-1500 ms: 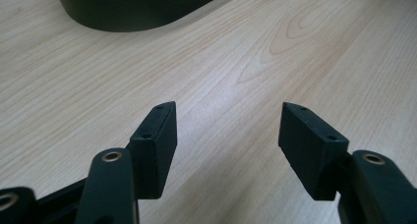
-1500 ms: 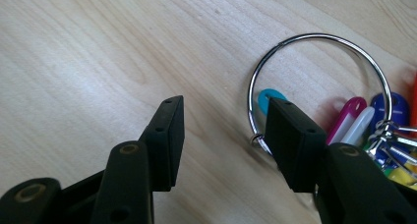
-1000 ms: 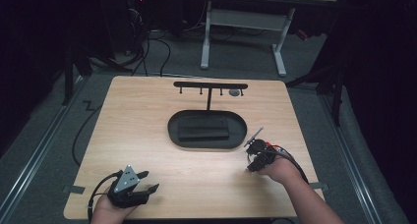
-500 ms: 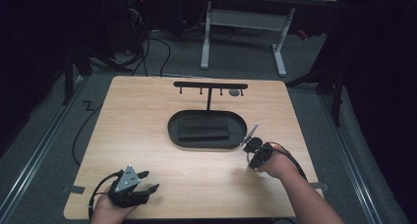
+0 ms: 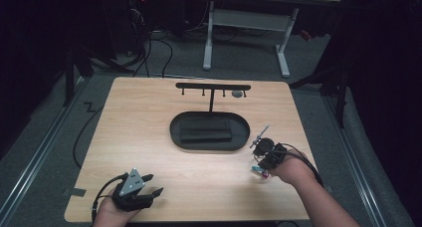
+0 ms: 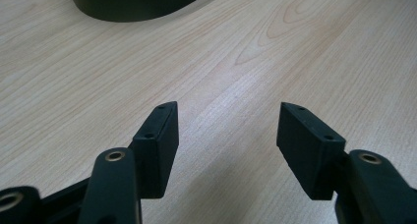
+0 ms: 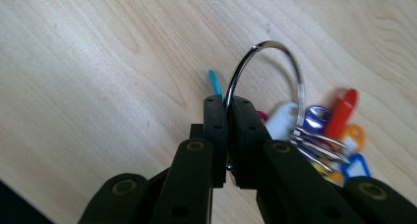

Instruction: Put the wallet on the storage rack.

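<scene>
Key ring (image 7: 263,69): metal loop w/ coloured plastic tags (red, blue, orange, white, pink, teal) hanging off it, at the table's right-front area, just right of the black oval tray (image 5: 179,137). Right gripper (image 7: 227,102) has its jaws pressed together on the ring's wire, having just been closing; loop sticks up past the tips, tags bunched to the right of the jaws. In the high view the right gripper (image 5: 263,148) sits by the tray's right end, w/ a few tags (image 5: 260,171) showing below it on the wood.

Tray holds a flat dark rectangular block (image 5: 206,130), lying roughly centred. Behind the tray stands a black T-shaped rack (image 5: 213,86) w/ small pegs under its bar.

Left gripper (image 6: 226,121): jaws spread wide, nothing between them, just bare table (image 6: 255,52); tray edge at top left there. High view puts the left gripper (image 5: 149,189) near the front-left table edge, well apart from the ring.

Right gripper view gives tag colours and the pinch point; high view gives tray contents and the rack.
</scene>
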`<action>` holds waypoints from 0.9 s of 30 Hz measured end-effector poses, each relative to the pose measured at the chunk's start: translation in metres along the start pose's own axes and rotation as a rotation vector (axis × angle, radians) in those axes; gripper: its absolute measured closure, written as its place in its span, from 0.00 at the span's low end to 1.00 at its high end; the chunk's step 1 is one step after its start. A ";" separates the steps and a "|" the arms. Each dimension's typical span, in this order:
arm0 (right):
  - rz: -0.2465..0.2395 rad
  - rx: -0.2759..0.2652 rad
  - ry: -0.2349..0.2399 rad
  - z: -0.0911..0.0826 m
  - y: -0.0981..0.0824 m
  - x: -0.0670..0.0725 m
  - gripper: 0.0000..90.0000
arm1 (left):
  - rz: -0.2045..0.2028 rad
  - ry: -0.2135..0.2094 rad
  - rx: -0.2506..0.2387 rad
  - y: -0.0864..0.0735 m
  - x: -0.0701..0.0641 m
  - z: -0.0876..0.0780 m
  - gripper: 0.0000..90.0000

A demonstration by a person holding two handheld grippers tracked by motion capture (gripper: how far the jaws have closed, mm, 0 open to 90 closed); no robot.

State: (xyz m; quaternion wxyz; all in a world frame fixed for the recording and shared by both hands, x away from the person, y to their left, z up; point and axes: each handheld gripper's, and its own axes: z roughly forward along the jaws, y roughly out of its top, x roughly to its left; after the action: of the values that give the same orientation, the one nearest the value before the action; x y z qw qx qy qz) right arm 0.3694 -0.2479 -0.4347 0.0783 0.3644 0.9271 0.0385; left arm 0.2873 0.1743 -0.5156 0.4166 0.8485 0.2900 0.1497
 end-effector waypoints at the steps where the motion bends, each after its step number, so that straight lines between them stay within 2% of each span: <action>1: -0.003 0.000 -0.005 -0.003 0.000 0.000 0.97 | -0.002 0.000 0.002 0.000 0.000 0.000 0.46; 5: -0.007 0.012 -0.022 -0.022 -0.002 -0.003 0.97 | -0.005 0.001 0.005 -0.001 0.002 0.000 0.46; 14: 0.002 0.010 -0.055 -0.045 -0.009 -0.005 0.97 | 0.005 -0.003 0.008 -0.001 0.002 0.001 0.46; 22: 0.020 0.016 -0.046 -0.064 -0.011 -0.008 0.97 | 0.011 -0.008 0.014 -0.001 0.002 0.001 0.46; 27: 0.028 0.004 -0.055 -0.083 -0.010 -0.010 0.97 | 0.017 -0.009 0.017 -0.001 0.002 0.002 0.46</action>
State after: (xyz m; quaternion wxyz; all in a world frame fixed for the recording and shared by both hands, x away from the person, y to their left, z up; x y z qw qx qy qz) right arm 0.3562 -0.2631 -0.3532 0.1025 0.3785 0.9195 0.0277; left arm 0.2890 0.1745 -0.5179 0.4092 0.8552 0.2821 0.1469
